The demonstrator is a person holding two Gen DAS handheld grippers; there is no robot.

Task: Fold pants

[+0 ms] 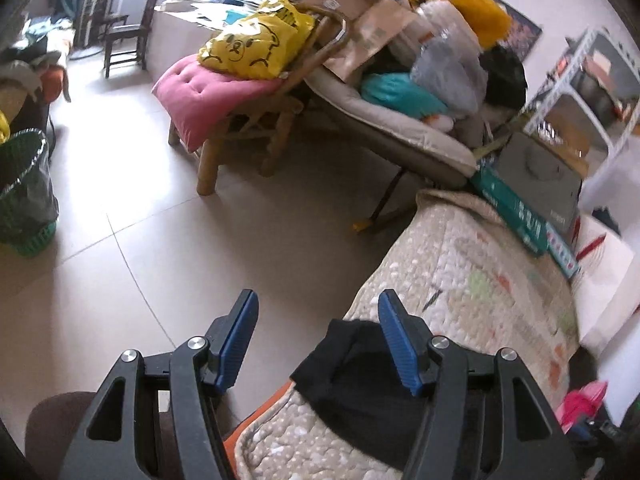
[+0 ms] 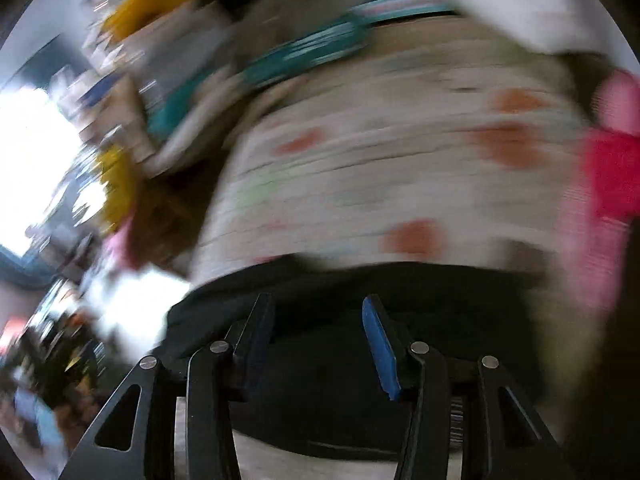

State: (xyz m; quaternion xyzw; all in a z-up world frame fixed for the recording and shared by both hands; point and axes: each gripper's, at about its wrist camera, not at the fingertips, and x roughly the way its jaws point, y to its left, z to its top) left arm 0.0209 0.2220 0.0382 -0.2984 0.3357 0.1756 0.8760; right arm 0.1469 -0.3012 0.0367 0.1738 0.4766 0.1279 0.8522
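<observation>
The black pants [image 1: 360, 392] lie on a beige quilted mat [image 1: 480, 288] with coloured spots. In the left wrist view my left gripper [image 1: 316, 312] is open and empty, hovering over the mat's left edge, its right finger above the pants' end. The right wrist view is heavily motion-blurred. There my right gripper [image 2: 316, 312] is open, just above the black pants [image 2: 400, 300], which spread under both fingers on the mat [image 2: 380, 168]. Nothing is held between either pair of fingers.
Tiled floor [image 1: 160, 240] lies left of the mat. A wooden chair with a pink cushion [image 1: 208, 100] and yellow bag, a cluttered lounger [image 1: 392, 128], a green basket [image 1: 24, 200], teal boxes [image 1: 516, 216] and pink cloth [image 2: 612, 172] surround it.
</observation>
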